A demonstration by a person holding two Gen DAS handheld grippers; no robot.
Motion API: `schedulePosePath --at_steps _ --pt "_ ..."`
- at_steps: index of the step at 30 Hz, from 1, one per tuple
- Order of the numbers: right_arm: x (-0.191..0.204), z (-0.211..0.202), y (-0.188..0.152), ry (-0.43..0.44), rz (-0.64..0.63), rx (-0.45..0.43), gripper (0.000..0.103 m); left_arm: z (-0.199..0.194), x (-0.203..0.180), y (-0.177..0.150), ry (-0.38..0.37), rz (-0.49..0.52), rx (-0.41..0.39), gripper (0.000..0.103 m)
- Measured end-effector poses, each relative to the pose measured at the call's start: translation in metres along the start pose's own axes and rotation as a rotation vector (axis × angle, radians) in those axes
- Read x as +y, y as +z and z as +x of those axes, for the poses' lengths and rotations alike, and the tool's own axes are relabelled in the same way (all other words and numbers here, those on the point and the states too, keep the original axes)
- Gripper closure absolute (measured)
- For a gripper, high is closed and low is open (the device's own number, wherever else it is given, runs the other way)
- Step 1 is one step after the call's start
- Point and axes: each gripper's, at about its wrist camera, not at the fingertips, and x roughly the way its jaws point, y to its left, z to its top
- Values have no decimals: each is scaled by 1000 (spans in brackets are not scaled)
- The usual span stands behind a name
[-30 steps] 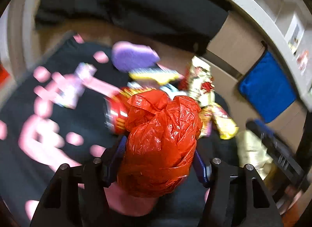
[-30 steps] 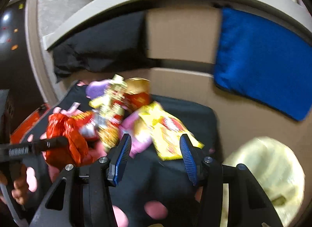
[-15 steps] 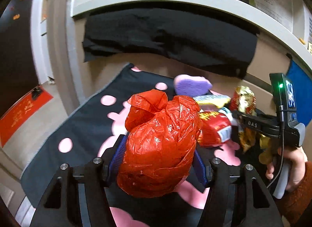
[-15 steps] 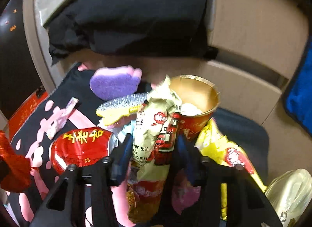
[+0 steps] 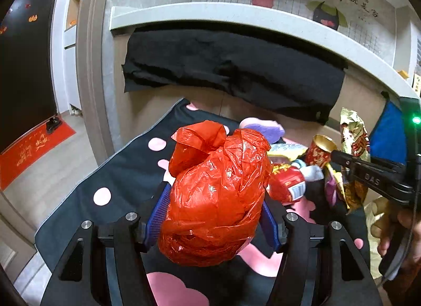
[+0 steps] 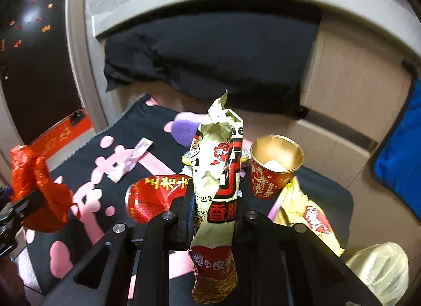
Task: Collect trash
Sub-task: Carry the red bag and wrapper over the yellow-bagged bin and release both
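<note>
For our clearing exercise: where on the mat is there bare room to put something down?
Free: the near-left of the black mat, between its edge and the small pink wrapper. Crowded: the far-right, around the red can, paper cup and yellow wrapper.

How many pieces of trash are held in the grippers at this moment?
2. The left gripper holds the crumpled red plastic bag; the right gripper holds the gold snack wrapper, lifted above the mat.

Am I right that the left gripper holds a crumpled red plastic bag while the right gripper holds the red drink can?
Not quite: the right gripper is shut on the gold and red snack wrapper, as the right wrist view shows. The red drink can lies on the mat. The left gripper does hold the crumpled red plastic bag.
</note>
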Motion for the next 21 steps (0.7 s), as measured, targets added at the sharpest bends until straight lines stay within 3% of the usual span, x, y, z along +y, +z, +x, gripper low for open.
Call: schedulePosePath --at_steps 9,14,21 --pt "-14 -73 -6 -35 -26 -112 86 -26 -39 16 -87 23 -44 40" --pt "-36 -110 -14 -87 -20 -171 86 -36 -79 25 -153 69 -82 39" --pt "-80 -165 -35 -173 30 -244 86 -35 -154 26 -271 144 -58 39"
